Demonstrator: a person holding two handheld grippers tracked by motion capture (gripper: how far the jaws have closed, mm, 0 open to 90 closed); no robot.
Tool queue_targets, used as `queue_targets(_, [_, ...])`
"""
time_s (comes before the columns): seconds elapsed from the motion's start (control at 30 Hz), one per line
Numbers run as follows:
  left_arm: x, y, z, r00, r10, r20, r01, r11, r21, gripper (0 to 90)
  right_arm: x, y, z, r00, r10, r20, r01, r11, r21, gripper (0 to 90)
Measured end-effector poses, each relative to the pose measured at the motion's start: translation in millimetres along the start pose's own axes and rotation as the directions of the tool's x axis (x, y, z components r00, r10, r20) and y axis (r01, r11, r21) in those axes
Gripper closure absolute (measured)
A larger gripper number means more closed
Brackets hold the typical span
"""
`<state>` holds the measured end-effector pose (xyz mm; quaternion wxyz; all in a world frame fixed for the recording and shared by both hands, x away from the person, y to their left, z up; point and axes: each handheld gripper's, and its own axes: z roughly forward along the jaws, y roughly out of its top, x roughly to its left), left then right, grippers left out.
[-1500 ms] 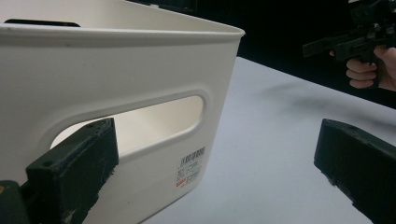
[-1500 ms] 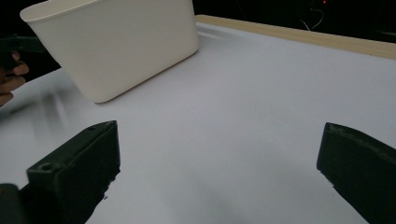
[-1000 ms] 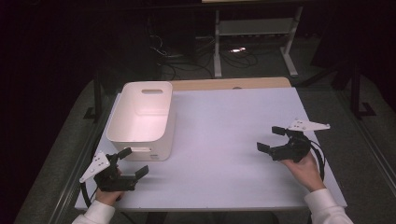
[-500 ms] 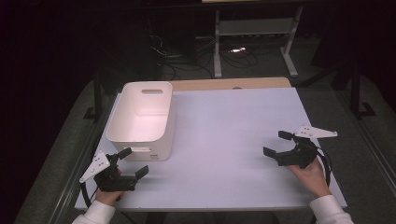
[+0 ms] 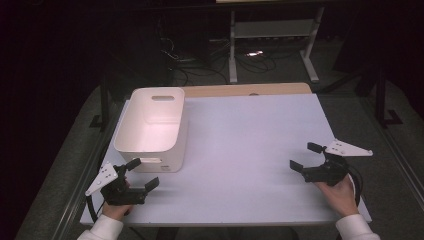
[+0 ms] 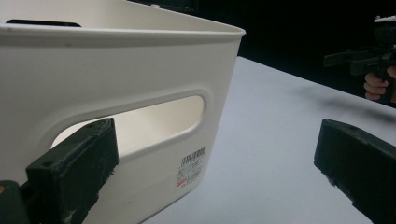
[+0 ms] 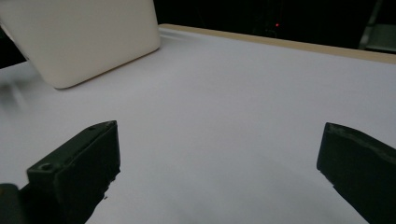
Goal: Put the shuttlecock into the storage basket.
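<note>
On the white bin's point(image 6: 116, 79) near wall, a small barcode sticker point(image 6: 192, 165), print unreadable; both claws point(image 5: 141, 173) point(image 5: 305, 156) spread open, empty.

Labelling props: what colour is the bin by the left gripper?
Plain white bin, small printed label near its base; left gripper view shows it best.

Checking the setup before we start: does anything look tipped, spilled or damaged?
Nothing stands out. The white bin stands upright and looks intact; both tongs, left and right, are open and hold nothing.
</note>
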<state>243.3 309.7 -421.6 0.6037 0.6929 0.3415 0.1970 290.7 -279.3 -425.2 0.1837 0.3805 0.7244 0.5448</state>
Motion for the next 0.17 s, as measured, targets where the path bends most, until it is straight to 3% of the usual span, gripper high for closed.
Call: queue_targets(0.17, [-0.4, -0.5, 1.4, 0.9999, -0.012, 0.004, 0.012, 0.9999, -0.004, 0.0, -3.5, -6.1, -7.1, 0.9998, 0.007, 0.021, -0.007, 1.0, -0.019, 0.0])
